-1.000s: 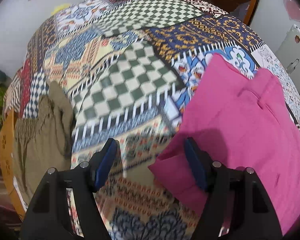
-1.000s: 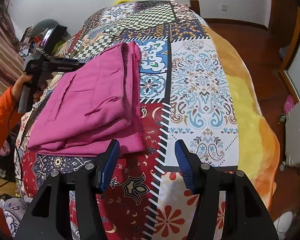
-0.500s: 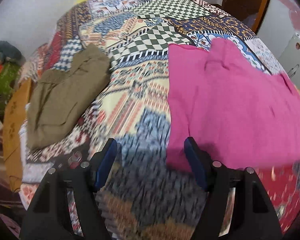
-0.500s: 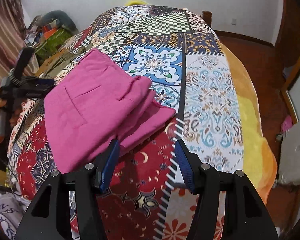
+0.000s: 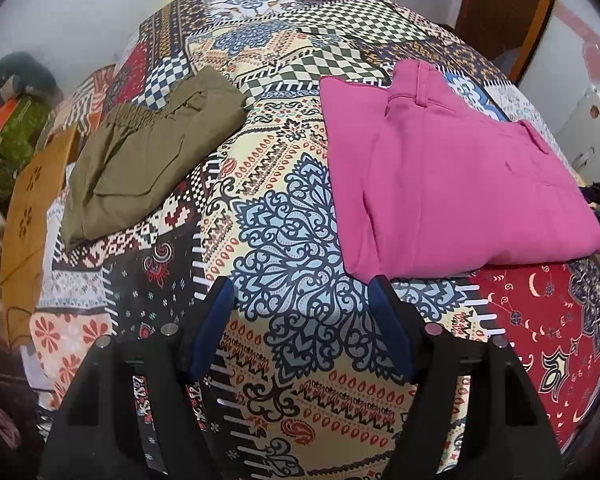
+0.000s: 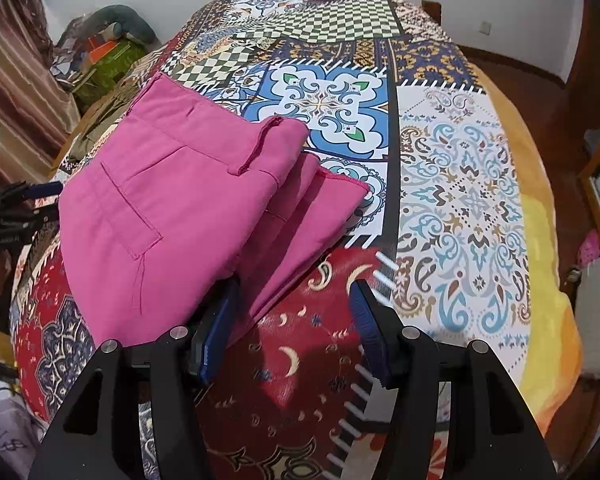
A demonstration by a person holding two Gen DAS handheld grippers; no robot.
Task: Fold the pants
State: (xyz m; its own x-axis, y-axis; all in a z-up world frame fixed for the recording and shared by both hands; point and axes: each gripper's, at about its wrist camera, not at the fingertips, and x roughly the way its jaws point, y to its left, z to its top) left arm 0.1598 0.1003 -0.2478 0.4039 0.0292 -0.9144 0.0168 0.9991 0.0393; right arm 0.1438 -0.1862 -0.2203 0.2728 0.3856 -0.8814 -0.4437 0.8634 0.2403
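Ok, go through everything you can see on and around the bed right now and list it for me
pink pants: one, magenta, folded, on the bedspread, right in the left wrist view
olive pants: one, khaki green, folded, near the bed's far left edge, apart from the pink pants
bedspread: one, patchwork of checks, florals and red panels, covering the bed
yellow blanket: one, yellow-orange, under the bedspread at the bed's right edge
clutter pile: several items, green and orange among them, on the floor beside the bed; details unclear
left gripper: one, black with blue fingers, open over bare bedspread, near the pink pants' corner
right gripper: one, black with blue fingers, open, its left finger at the pink pants' near edge
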